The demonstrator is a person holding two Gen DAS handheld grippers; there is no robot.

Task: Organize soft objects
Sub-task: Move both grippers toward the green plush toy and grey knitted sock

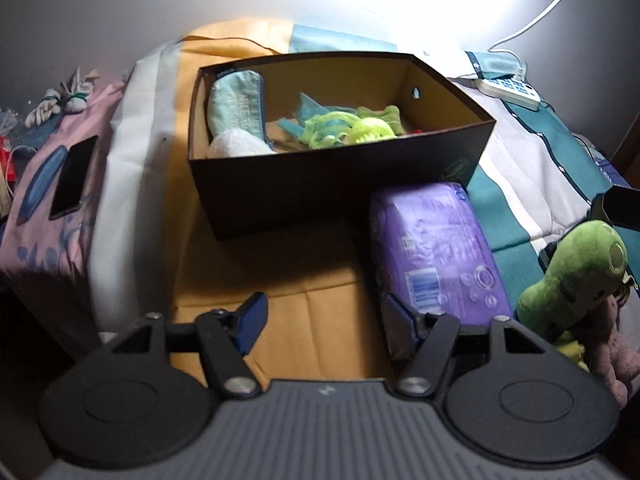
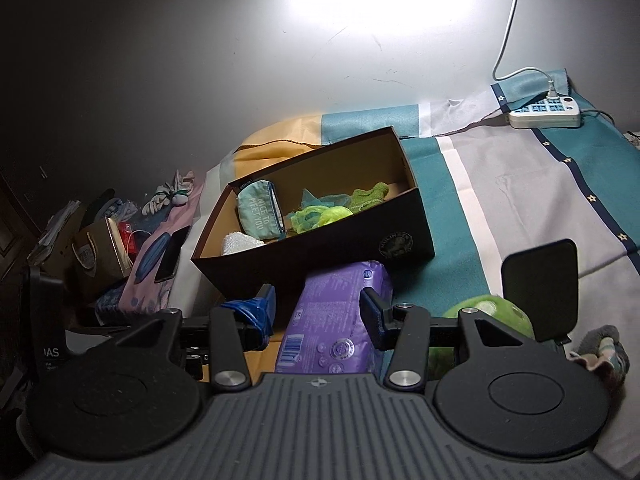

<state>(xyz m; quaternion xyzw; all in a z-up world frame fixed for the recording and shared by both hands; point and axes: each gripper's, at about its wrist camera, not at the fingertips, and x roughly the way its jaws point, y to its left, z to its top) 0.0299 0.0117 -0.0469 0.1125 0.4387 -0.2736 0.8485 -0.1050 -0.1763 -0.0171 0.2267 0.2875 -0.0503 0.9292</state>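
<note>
Dark box (image 1: 336, 196) of soft things on the bed near the wall edge, purple pack (image 1: 432, 252) touching its front, left tongs (image 1: 322, 312) apart and empty, right tongs (image 2: 316, 312) apart astride the pack, green plush (image 1: 576, 276) beside.

black phone (image 1: 74, 178), white power strip (image 2: 545, 114), white cable (image 2: 507, 24)
</note>
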